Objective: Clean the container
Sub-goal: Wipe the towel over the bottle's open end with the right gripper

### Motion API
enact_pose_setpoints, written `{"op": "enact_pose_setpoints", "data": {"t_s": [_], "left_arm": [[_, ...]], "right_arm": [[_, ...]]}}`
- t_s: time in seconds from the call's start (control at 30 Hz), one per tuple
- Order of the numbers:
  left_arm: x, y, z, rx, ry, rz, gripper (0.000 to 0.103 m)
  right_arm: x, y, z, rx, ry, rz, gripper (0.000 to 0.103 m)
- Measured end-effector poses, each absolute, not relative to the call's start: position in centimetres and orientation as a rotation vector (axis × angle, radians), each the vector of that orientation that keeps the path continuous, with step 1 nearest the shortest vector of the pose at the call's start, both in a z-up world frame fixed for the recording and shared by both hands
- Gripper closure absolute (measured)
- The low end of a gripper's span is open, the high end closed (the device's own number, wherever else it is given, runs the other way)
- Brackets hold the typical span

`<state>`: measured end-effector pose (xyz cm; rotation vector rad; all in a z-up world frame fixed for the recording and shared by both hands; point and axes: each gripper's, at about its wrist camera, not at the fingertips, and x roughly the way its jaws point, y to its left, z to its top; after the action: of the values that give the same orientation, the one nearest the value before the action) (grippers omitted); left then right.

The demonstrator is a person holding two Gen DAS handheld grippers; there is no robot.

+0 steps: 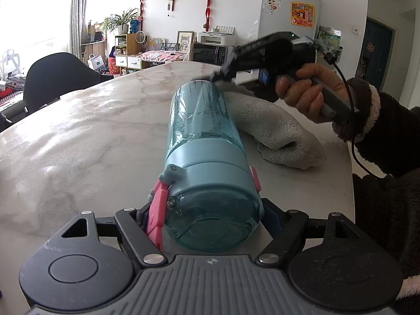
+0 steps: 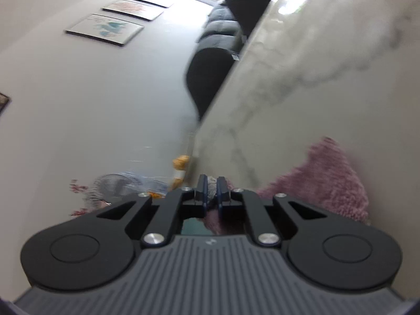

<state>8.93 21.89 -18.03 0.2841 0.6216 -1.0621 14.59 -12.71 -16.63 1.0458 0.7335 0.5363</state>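
A see-through blue bottle (image 1: 204, 120) with a pale blue lid and pink clasp lies tilted over the marble table (image 1: 78, 144). My left gripper (image 1: 212, 210) is shut on its lid end, one finger on each side. A hand (image 1: 309, 92) holds my right gripper (image 1: 223, 74) at the bottle's far end, rolled on its side. It is shut on a fluffy cloth (image 1: 270, 128) that drapes beside the bottle down to the table. In the blurred right wrist view the right gripper (image 2: 212, 183) pinches the cloth (image 2: 328, 181), which looks pinkish there.
A black chair (image 1: 52, 78) stands at the table's left edge. The table's right edge runs close by the person's dark fleece sleeve (image 1: 380, 136). Behind the table are a microwave (image 1: 210, 51), a white fridge (image 1: 288, 8) and shelves.
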Motion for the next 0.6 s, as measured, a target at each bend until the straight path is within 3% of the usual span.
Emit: {"op": "enact_pose_setpoints", "data": {"t_s": [0.6], "left_arm": [[8.9, 21.8, -18.1, 0.290, 0.620, -1.060, 0.024]], "right_arm": [[13.7, -12.9, -16.8, 1.100, 0.717, 0.531, 0.095]]}}
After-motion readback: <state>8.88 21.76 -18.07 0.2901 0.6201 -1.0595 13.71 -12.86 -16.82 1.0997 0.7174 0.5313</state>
